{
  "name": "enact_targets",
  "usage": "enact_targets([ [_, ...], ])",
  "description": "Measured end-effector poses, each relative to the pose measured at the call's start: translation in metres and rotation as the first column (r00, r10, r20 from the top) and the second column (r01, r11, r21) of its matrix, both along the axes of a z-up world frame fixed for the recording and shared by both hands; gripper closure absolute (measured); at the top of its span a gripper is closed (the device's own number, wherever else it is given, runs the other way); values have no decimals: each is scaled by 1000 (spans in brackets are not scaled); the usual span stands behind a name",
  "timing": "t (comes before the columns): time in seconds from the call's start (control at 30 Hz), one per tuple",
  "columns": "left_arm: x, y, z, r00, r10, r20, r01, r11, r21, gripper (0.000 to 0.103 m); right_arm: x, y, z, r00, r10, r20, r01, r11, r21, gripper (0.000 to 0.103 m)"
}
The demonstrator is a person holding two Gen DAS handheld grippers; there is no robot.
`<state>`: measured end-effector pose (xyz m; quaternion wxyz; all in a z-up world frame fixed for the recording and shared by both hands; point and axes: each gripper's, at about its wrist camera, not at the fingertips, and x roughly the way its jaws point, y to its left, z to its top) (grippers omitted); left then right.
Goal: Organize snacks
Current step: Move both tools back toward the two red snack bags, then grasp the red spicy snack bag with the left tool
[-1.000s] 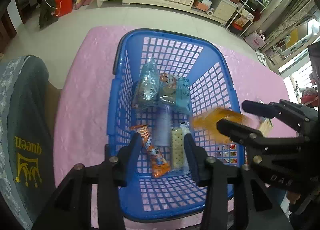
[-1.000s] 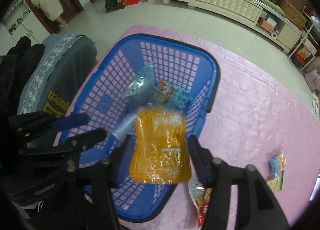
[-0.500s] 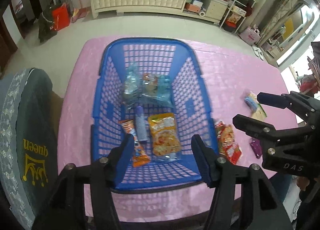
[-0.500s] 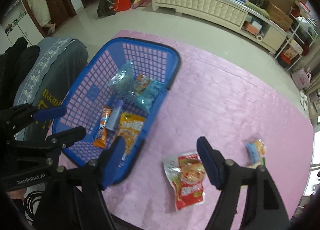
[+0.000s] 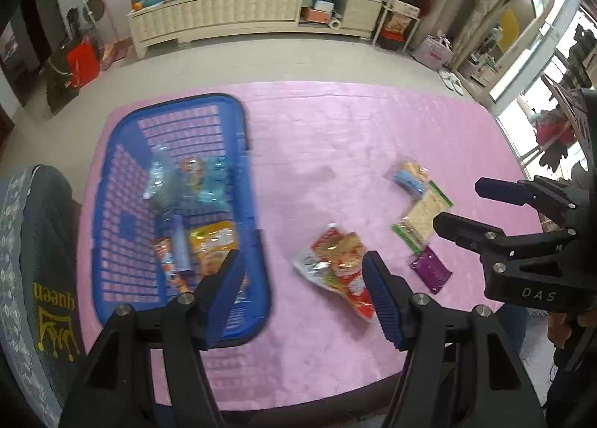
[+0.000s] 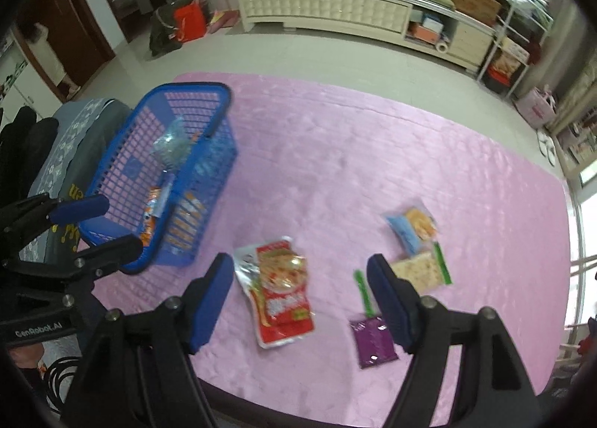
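A: Where do the snacks sit?

B: On the pink-covered desk (image 6: 335, 152). The blue plastic basket (image 5: 112, 204) stands at about nine o'clock in the left wrist view. Inside it lie an orange snack pouch (image 5: 212, 241), a slim orange-and-blue stick pack (image 5: 166, 264), a pale tube-shaped pack (image 5: 179, 241) between those two, and, farther back, a clear crinkled bag (image 5: 158, 178) beside a light blue packet (image 5: 209, 185).

A: And outside the basket?

B: Four packs lie on the cloth. The red-and-silver snack bag (image 6: 280, 286) lies at about six o'clock in the right wrist view, well apart from the basket. At four o'clock from it sits a small purple sachet (image 6: 373, 342). Toward three o'clock are a green-edged cracker pack (image 6: 418, 271) and, just behind it and touching, a blue-and-orange biscuit packet (image 6: 410, 226).

A: The left claw?

B: The left claw (image 5: 302, 279) is spread wide and holds nothing. Its one finger overlaps the basket's near right corner in the picture, the other the red bag's edge; whether either touches, I cannot tell.

A: And the right claw?

B: The right claw (image 6: 298, 286) is also spread and carries nothing. The red-and-silver bag shows in the gap between its fingers, and the purple sachet lies just inside the right finger. From the left wrist view it shows at three o'clock, near the desk's edge.

A: Anything beside the desk?

B: A grey chair cover with yellow "queen" lettering (image 5: 48, 279), at eight o'clock beside the basket.
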<state>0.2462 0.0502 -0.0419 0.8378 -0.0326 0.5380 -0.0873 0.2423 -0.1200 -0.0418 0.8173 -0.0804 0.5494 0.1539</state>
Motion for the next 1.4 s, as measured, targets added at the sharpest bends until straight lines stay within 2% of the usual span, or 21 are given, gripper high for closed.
enact_targets([
  [0.33,1,-63,-33,997,-43,-63,44,999,6,37,-13,-60,-30,997,-62,-42,63,998,14,25],
  [0.63,1,-102,-94,983,-37,-180,43,999,28,37,-21,-93,-76,991,-79,-112,84,996,32,25],
  [0.97,19,-116,-151,958,29,-287,-12,998,58,38,-14,-106,-112,980,-92,-174,104,993,61,25],
  [1.13,31,-120,-173,956,40,-290,-11,995,99,38,-7,-119,-122,976,-109,-187,124,990,69,25],
  [1.3,41,-126,-193,942,49,-332,-18,995,97,38,-3,-133,-133,970,-125,-209,144,986,81,25],
  [1.4,43,-132,-194,948,40,-314,-7,994,106,38,-2,-140,-138,967,-140,-212,160,984,82,25],
])
